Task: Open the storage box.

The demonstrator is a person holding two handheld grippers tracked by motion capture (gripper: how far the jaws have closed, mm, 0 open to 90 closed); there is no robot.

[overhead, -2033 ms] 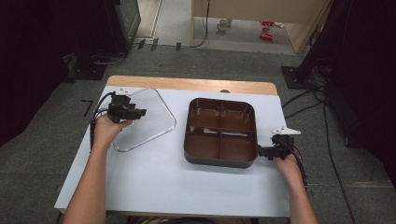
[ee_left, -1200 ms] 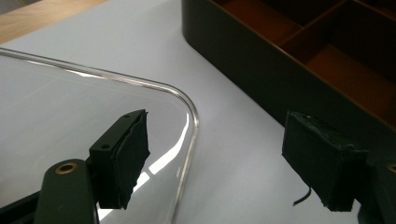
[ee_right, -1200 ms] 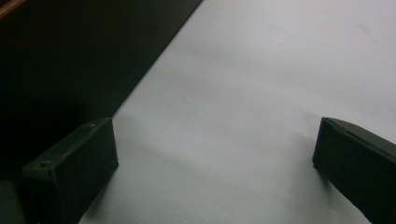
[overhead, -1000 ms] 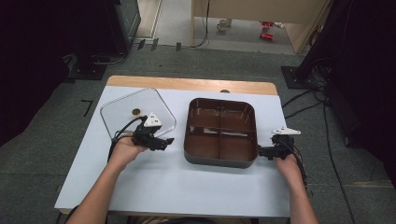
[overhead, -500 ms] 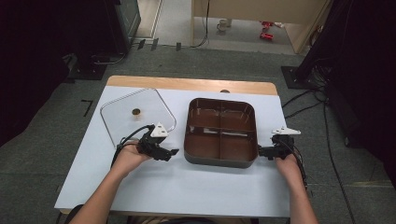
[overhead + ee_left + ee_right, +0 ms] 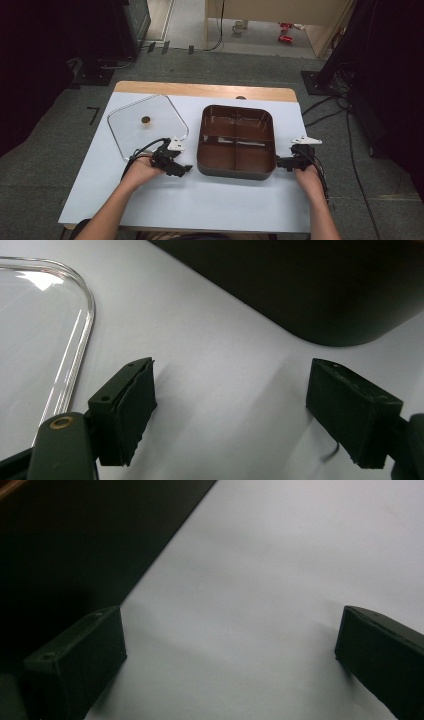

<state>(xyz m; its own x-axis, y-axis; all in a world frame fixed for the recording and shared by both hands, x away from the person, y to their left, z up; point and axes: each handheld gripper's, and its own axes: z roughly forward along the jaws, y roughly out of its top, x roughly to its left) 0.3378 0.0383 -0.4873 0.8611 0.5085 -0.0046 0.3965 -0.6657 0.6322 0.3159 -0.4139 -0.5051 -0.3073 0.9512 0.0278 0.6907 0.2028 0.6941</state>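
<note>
Brown tray (image 6: 236,170), 4 compartments, contents hard to make out. Clear lid (image 6: 146,131) left. L gripper (image 6: 186,169) wide, just been opening, nothing between. R gripper (image 6: 278,162) wide, empty.

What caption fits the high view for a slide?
Open left gripper and open right gripper flank a brown four-compartment tray; clear lid lies left.

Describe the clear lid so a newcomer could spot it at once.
On the white table, look left of the brown four-compartment tray. The clear lid lies flat there, just beyond the left gripper. It is the see-through rounded square with a small brass knob at its middle.
</note>
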